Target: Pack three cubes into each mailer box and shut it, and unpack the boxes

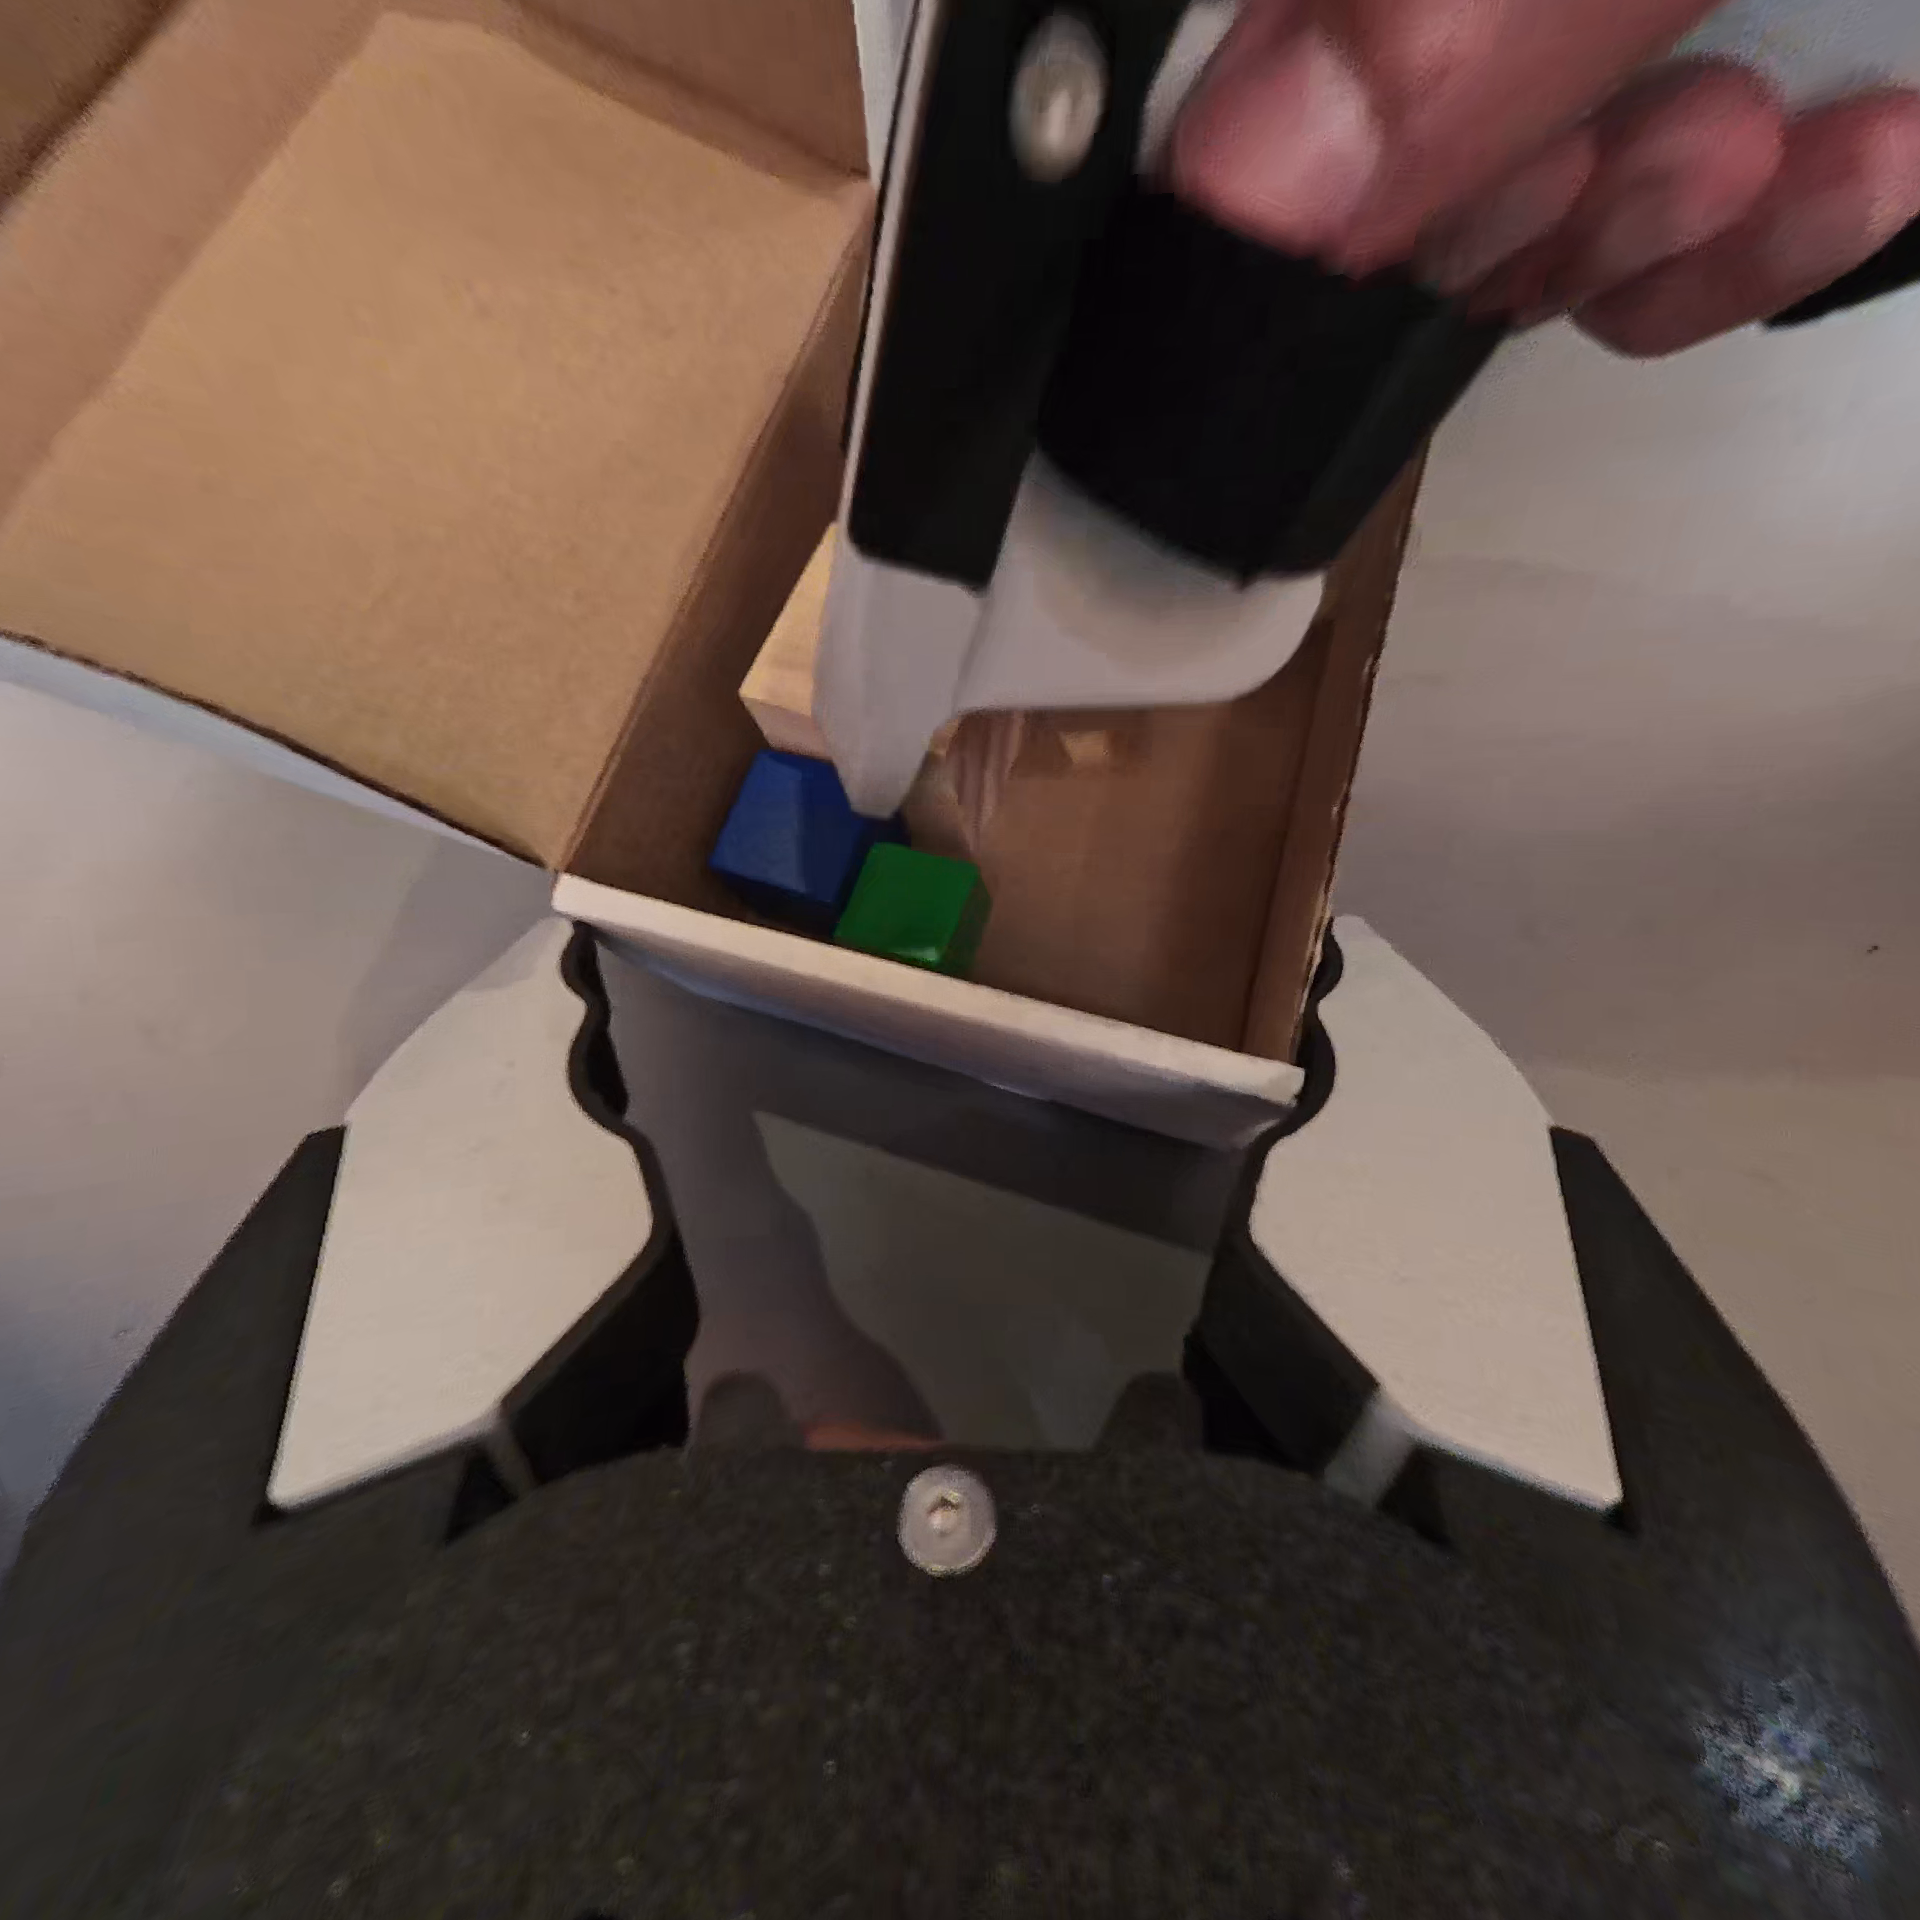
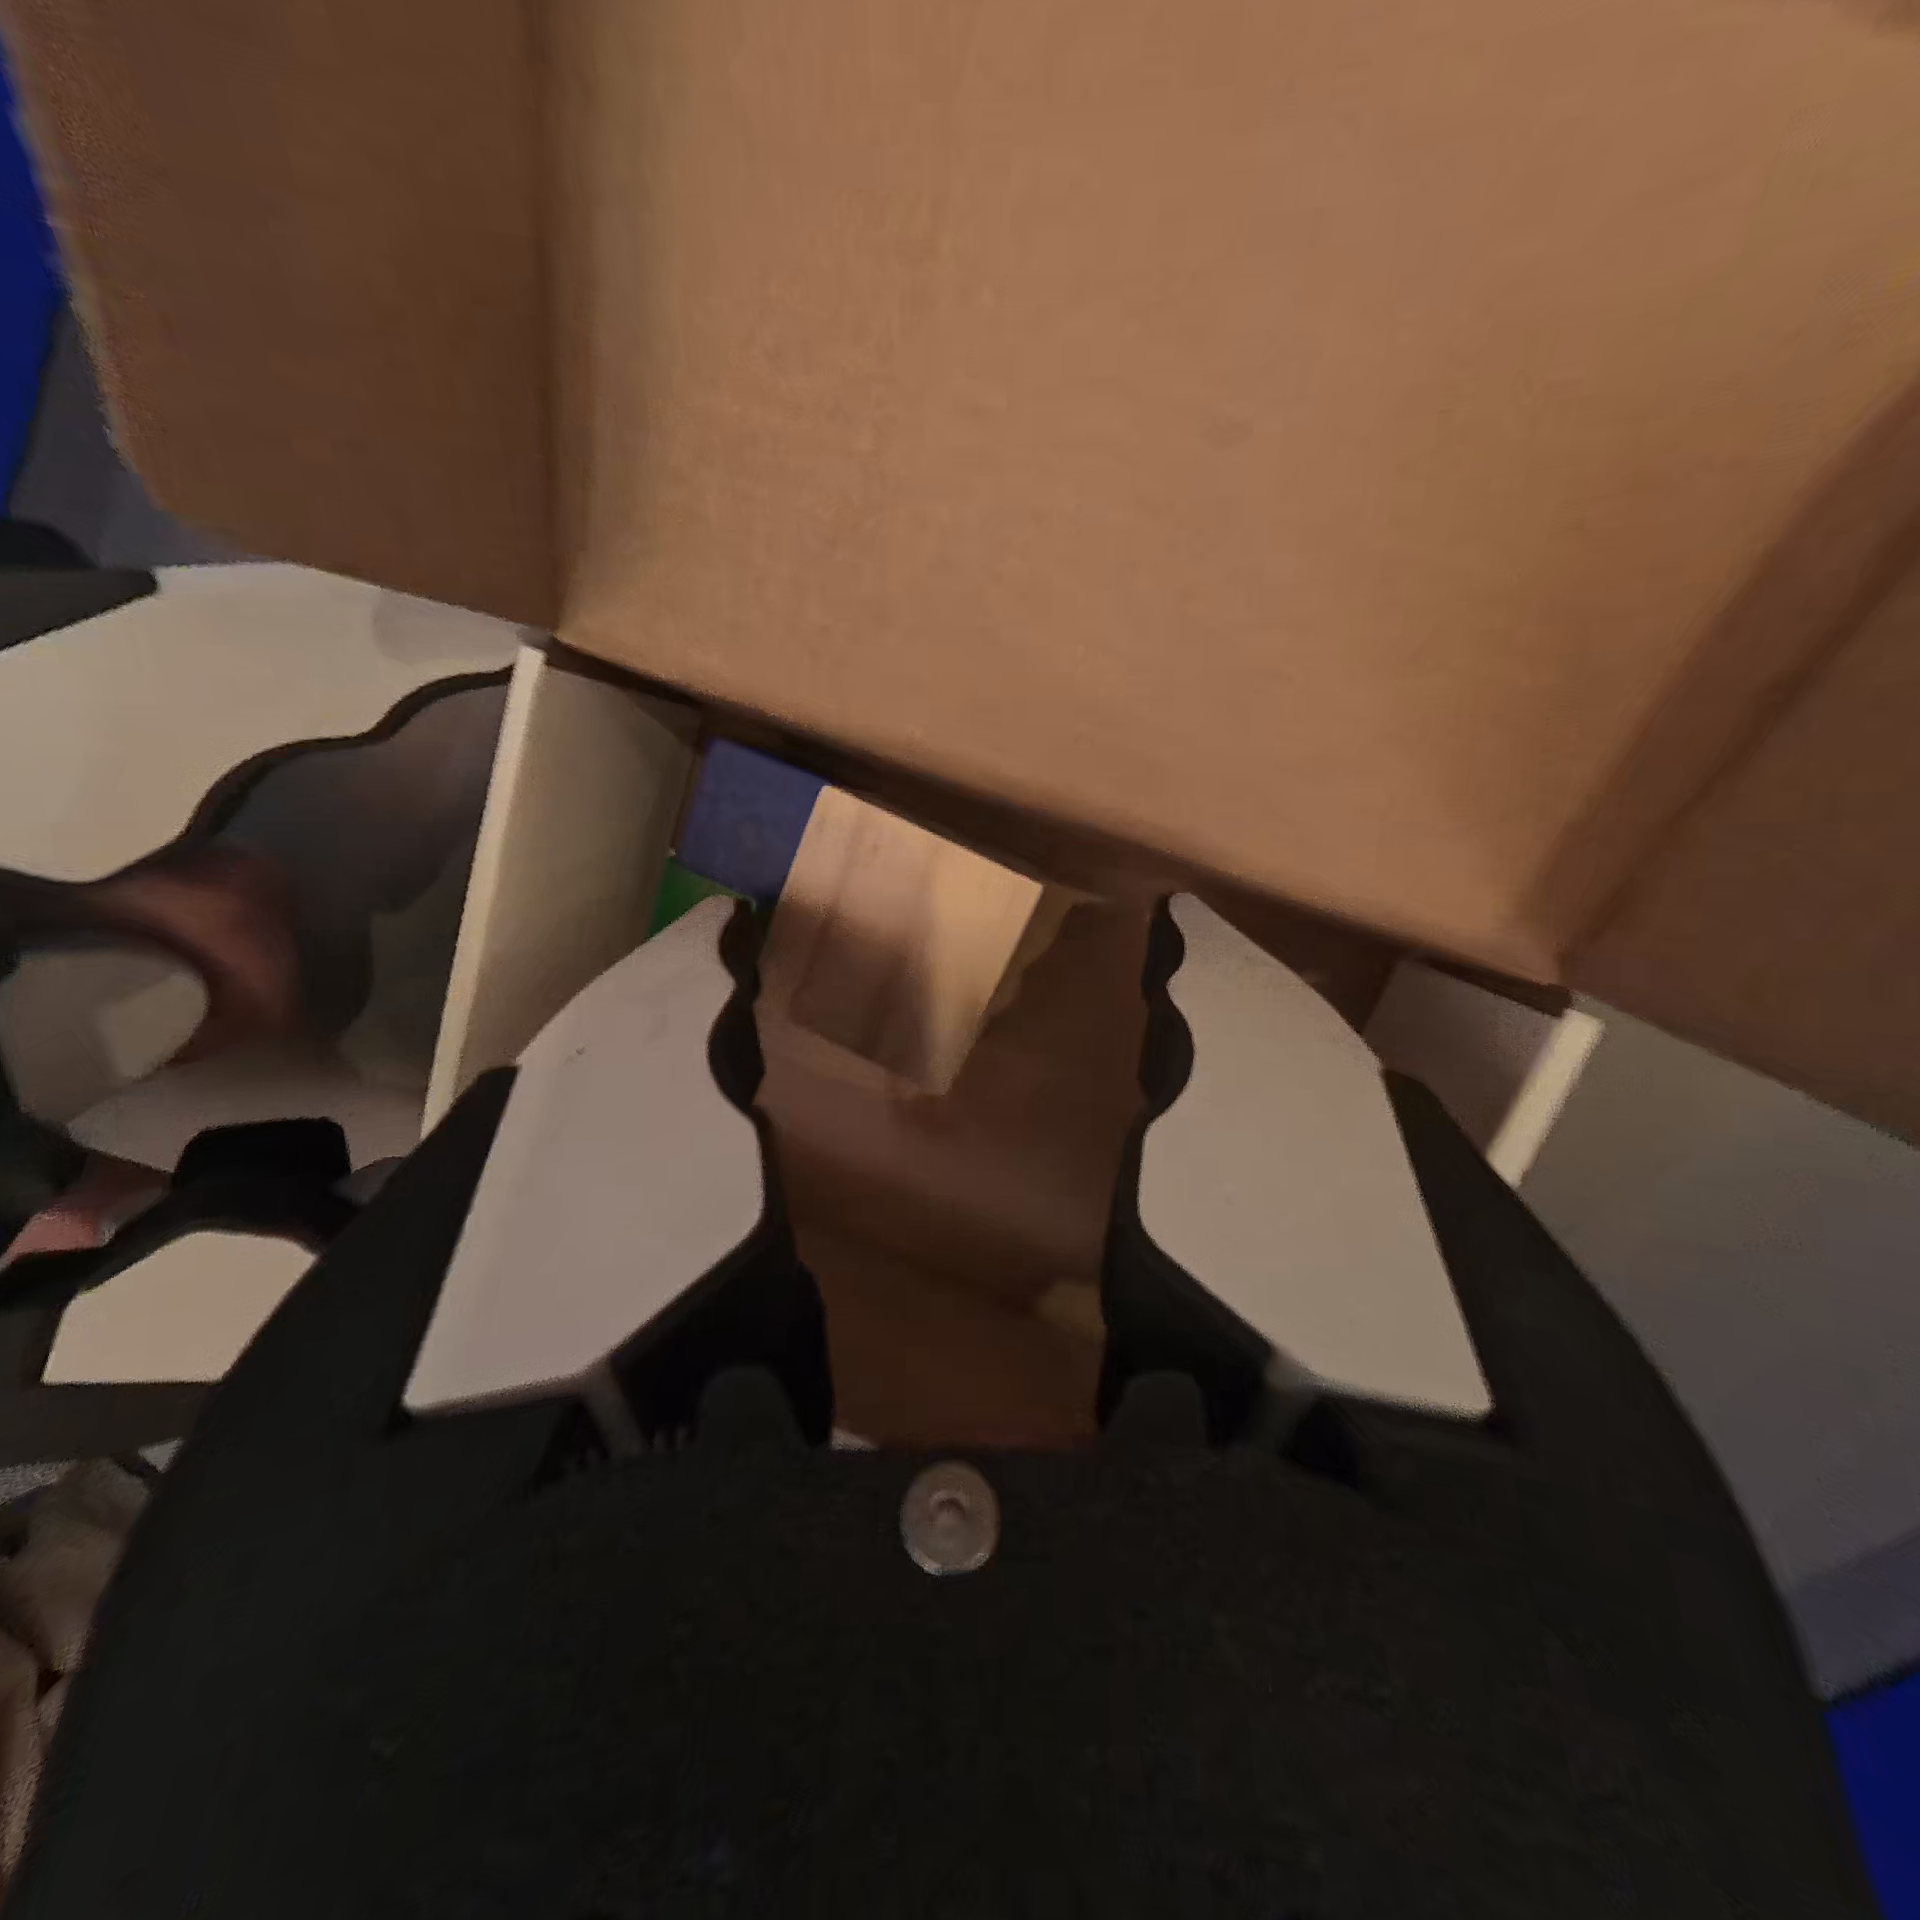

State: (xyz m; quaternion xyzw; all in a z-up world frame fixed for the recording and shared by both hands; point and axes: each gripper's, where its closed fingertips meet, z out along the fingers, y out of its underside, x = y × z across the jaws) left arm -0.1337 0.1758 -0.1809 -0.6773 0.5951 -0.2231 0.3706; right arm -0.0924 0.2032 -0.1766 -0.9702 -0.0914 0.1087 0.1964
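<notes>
White card of the mailer box (image 1: 935, 1023) is clamped at its near end wall between the fingers of the left gripper (image 1: 951, 997), the long axis running away from the camera, lid (image 1: 416, 416) thrown open leftward. Inside are seen a green cube (image 1: 912, 906), a blue cube (image 1: 784, 831) and a plain wooden cube (image 1: 784, 691) (partly hidden). The right gripper (image 2: 951, 914) is lowered into the box, fingers spread, nothing pinched, the wooden cube just beyond them.

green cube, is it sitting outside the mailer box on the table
No. The green cube lies inside the open mailer box, on its floor just behind the near white wall and beside the blue cube.
</notes>
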